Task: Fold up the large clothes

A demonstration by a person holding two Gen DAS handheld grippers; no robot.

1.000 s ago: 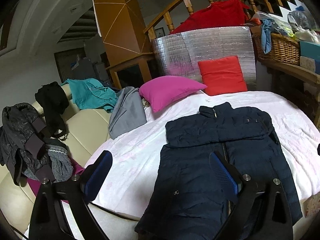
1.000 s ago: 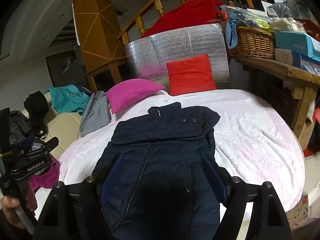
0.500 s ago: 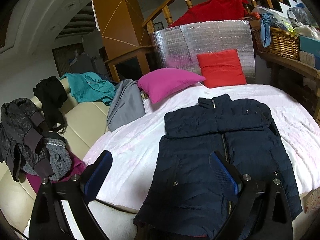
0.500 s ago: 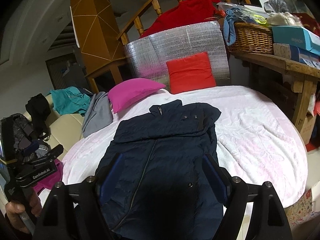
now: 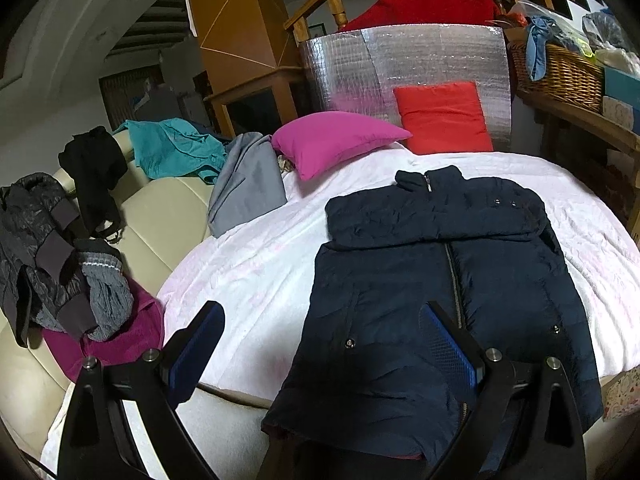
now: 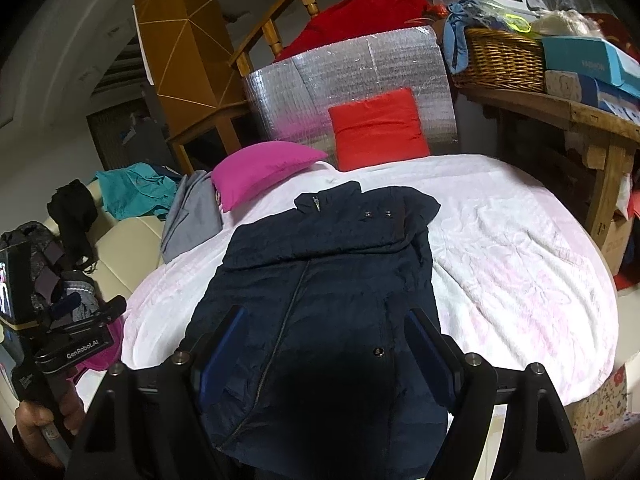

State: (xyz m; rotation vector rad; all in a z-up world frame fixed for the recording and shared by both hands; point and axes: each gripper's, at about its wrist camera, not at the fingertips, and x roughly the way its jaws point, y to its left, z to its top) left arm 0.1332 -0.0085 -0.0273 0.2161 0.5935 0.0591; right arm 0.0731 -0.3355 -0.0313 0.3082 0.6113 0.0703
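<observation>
Quilted navy jacket (image 5: pixel 436 280) is lying flat, zipped, sleeves folded in, on the round bed's (image 6: pixel 520 248) white fleecy cover. You are holding your left claw (image 5: pixel 320 344) and right claw (image 6: pixel 324 344) released above its hem, gripping nothing.

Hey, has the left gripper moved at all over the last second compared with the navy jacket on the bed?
Yes. The left gripper has dipped: the navy jacket and pink pillow sit higher in the left wrist view.
</observation>
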